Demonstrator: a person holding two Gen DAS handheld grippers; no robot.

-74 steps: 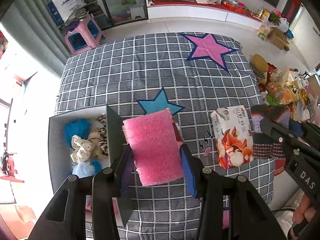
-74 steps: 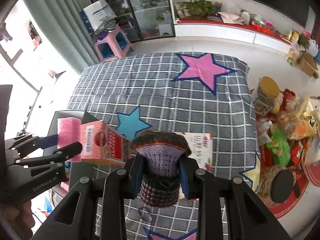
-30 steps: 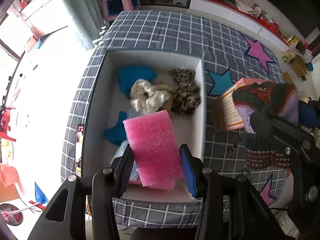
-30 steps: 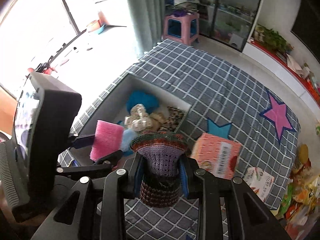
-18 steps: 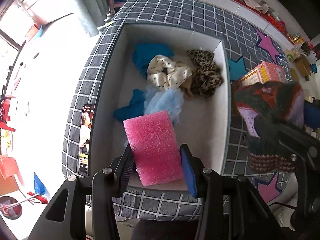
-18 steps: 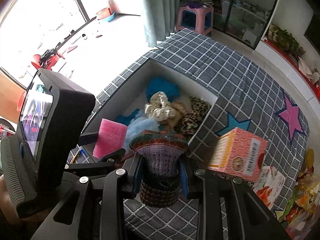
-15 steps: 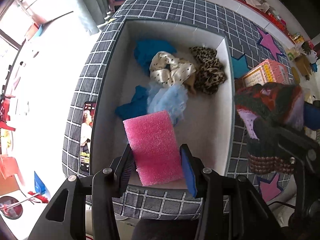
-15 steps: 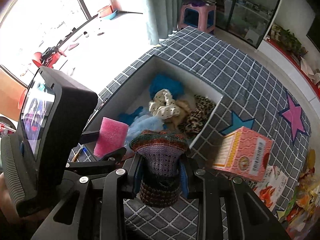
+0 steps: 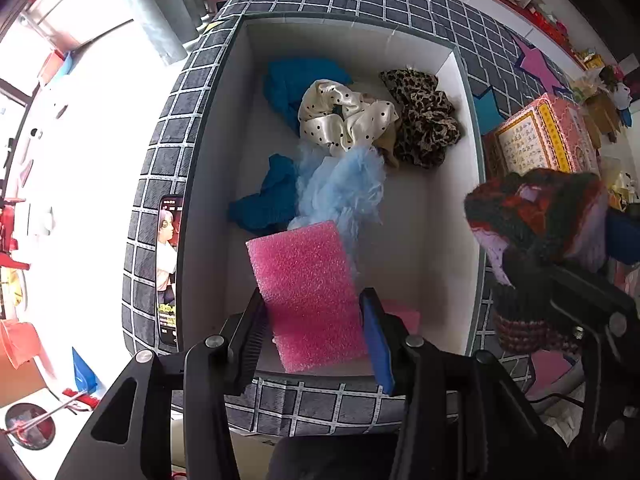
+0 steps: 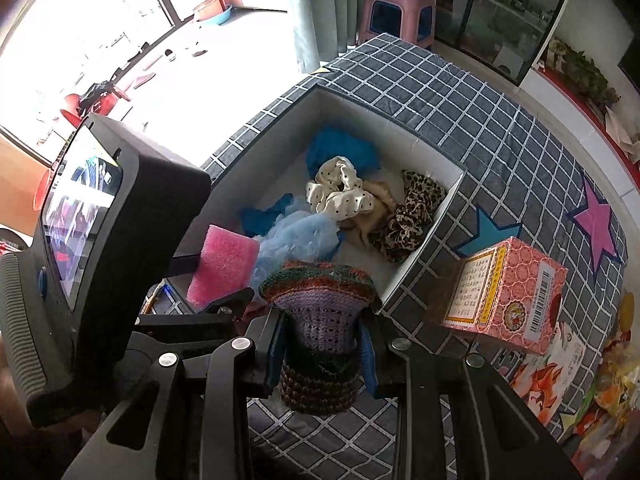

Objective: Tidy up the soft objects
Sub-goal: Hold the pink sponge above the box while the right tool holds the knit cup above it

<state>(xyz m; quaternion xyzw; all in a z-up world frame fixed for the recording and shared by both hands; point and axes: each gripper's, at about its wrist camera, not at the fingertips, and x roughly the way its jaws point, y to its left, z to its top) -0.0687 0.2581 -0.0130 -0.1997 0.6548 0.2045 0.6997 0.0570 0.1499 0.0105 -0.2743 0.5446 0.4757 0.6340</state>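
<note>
My left gripper (image 9: 316, 320) is shut on a pink foam sponge (image 9: 308, 292) and holds it over the near end of the white box (image 9: 452, 208). The sponge also shows in the right wrist view (image 10: 222, 266). My right gripper (image 10: 322, 350) is shut on a knitted striped hat (image 10: 318, 332), just outside the box's near right corner; the hat shows in the left wrist view (image 9: 536, 224). Inside the box lie a dotted cream scrunchie (image 9: 344, 120), a leopard scrunchie (image 9: 424, 120), blue cloths (image 9: 264, 204) and a light blue fluffy piece (image 9: 340, 192).
The box stands on a grey checked cloth (image 10: 460, 92) with star patches. A pink carton (image 10: 504, 296) stands right of the box, a tissue pack (image 10: 540, 376) beyond it. A phone (image 9: 168, 264) lies along the box's left side. Another pink piece (image 9: 402, 318) lies in the box.
Both grippers have moved left from the middle of the cloth to the box. The sponge is now lower over the box's near end, and the hat is beside its right wall.
</note>
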